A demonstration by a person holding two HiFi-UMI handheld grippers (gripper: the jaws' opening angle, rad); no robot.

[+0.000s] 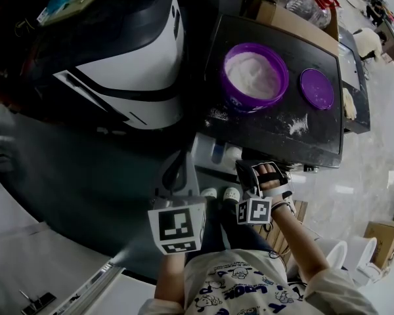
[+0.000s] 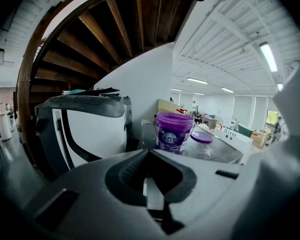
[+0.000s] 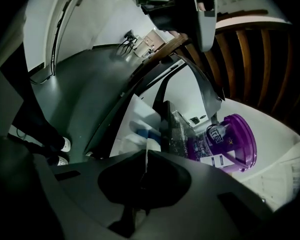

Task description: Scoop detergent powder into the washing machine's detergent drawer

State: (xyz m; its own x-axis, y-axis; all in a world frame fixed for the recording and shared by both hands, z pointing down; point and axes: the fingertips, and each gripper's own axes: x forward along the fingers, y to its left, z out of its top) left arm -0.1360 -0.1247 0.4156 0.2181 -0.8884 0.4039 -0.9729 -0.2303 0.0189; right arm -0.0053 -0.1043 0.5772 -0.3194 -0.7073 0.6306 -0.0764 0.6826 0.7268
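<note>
Head view, nearest first: the person's shirt (image 1: 240, 284) has cartoon prints and blue letters, cut off and not legible. Two white shoes (image 1: 220, 193) stand on the floor below the grippers.

Left gripper (image 1: 176, 176): marker cube faces the camera and the body points toward the washer front. In the left gripper view (image 2: 150, 156) the jaws are pressed together, with nothing seen between them.

Right gripper (image 1: 246, 172): held in the hand (image 1: 272, 176), just beside the washer's front edge. In the right gripper view (image 3: 144, 156) the jaws meet at a thin seam and are likewise closed and empty.

Drawer (image 1: 213, 151): pulled out from the washer front, white with a blue insert. It lies between the two grippers and just beyond them. The right gripper view shows it directly past the jaw tips (image 3: 140, 129).

Washer top (image 1: 315, 133): dark, dusted with spilled powder (image 1: 299, 125).

Tub (image 1: 279, 90): purple, open and upright on the washer top, holding white detergent (image 1: 253, 74). Its label shows in both gripper views (image 2: 174, 134) (image 3: 230, 139), with white lettering on a round badge that is too blurred to read.

Lid (image 1: 316, 88): purple, flat on the washer top just beside the tub, apart from it; also seen in the left gripper view (image 2: 202, 137).

Farther left stands a second machine (image 1: 131, 64), white with black trim.
</note>
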